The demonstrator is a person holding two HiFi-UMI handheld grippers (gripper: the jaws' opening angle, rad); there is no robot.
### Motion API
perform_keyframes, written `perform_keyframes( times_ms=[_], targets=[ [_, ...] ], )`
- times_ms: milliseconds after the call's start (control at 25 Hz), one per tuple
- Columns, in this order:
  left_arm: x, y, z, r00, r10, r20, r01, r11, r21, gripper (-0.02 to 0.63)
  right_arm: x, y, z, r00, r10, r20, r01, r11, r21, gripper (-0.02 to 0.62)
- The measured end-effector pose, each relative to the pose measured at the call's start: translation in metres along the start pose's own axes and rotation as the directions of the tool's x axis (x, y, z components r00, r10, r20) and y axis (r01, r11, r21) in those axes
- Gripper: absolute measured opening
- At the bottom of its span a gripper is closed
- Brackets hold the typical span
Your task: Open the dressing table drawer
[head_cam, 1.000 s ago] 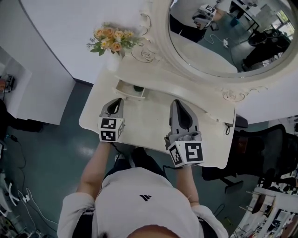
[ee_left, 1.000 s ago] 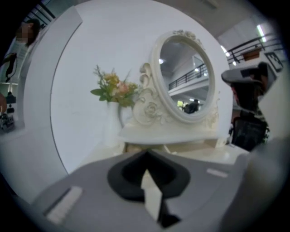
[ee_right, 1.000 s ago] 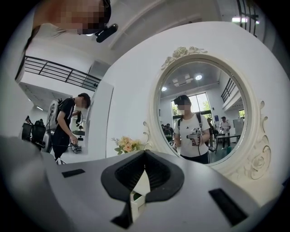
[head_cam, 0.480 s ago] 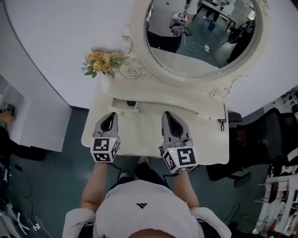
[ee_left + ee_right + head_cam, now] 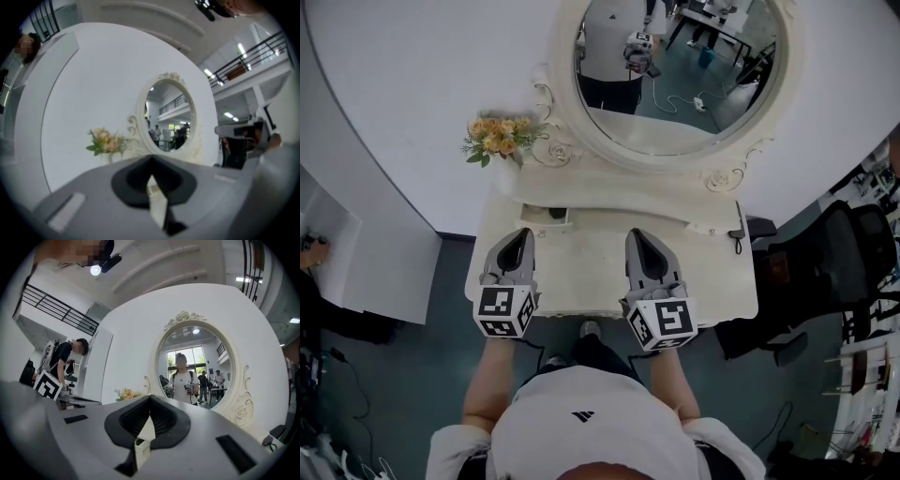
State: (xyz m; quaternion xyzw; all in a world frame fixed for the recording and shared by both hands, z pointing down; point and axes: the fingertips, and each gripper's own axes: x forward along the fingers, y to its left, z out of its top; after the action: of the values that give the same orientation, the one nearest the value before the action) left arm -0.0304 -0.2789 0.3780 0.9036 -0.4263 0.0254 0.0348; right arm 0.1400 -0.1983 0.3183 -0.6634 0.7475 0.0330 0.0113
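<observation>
Head view: the left gripper and the right gripper hang side by side over the near half of the cream-white dressing table, both pointing at the wall. The small cream drawer sits just ahead of the left gripper's tips and slightly to its right, apart from them. It appears pulled out of the raised back shelf, with something dark inside that is too small to identify. A second ago those tips were right at the drawer front; both tools have since drawn back toward the person and the drawer has stayed out. By my reading the opening is done and this is the retreat.

Left gripper view: its jaws are clenched together on nothing. Beyond them stand the oval white-framed mirror and, further left, the bunch of orange and yellow flowers. The drawer is below the tool's body, out of sight.

Right gripper view: its jaws are likewise closed and empty, with the mirror straight ahead and the flowers low to the left
</observation>
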Motion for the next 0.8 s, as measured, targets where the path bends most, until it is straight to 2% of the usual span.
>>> perform_keyframes(
  times_ms=[440, 800],
  targets=[
    [-0.031, -0.007, 0.033, 0.996, 0.003, 0.092, -0.005, 1.0, 0.023, 0.009, -0.028, 0.007, 0.013, 0.999, -0.042, 0.029, 0.042, 0.999, -0.015, 0.002],
    [-0.051, -0.005, 0.045, 0.992, 0.013, 0.127, -0.018, 0.999, 0.038, 0.009, -0.042, 0.018, 0.022, 0.997, -0.063, 0.051, 0.065, 0.997, -0.031, 0.002]
  ],
)
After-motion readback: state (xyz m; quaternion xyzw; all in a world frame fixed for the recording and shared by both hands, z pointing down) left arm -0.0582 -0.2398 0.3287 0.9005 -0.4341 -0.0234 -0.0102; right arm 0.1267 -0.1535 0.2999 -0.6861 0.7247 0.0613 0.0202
